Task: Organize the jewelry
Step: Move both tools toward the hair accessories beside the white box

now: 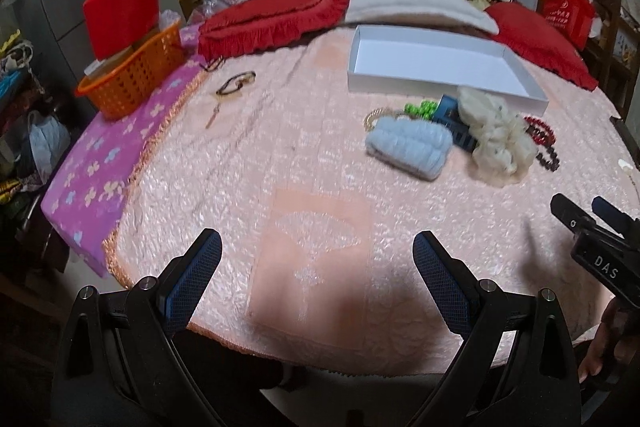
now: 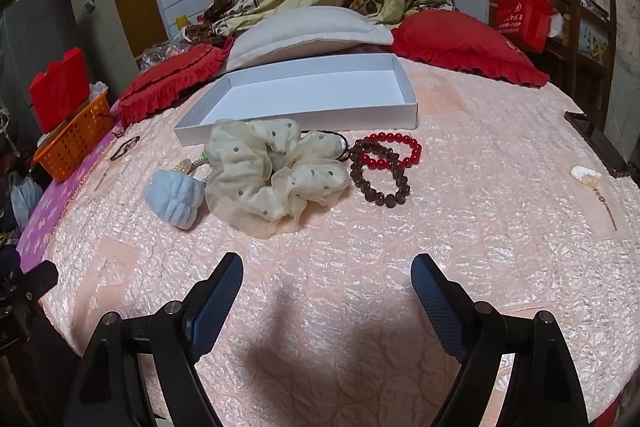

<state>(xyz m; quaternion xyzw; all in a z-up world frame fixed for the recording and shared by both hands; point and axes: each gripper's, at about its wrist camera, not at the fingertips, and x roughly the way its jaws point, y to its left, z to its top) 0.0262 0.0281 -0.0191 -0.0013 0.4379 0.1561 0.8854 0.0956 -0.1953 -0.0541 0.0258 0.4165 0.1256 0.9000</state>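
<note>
From your left claw (image 1: 317,269), spread wide and empty, the jewelry pile lies ahead and to the right on the bed (image 1: 280,155), before the white box (image 1: 436,63); "DAS" reads on the right claw's (image 1: 588,213) body. From your right claw (image 2: 327,293), also wide and empty, the bracelets (image 2: 384,163) lie almost straight ahead, so it seems nearer; the box's long axis runs crosswise behind.
</note>
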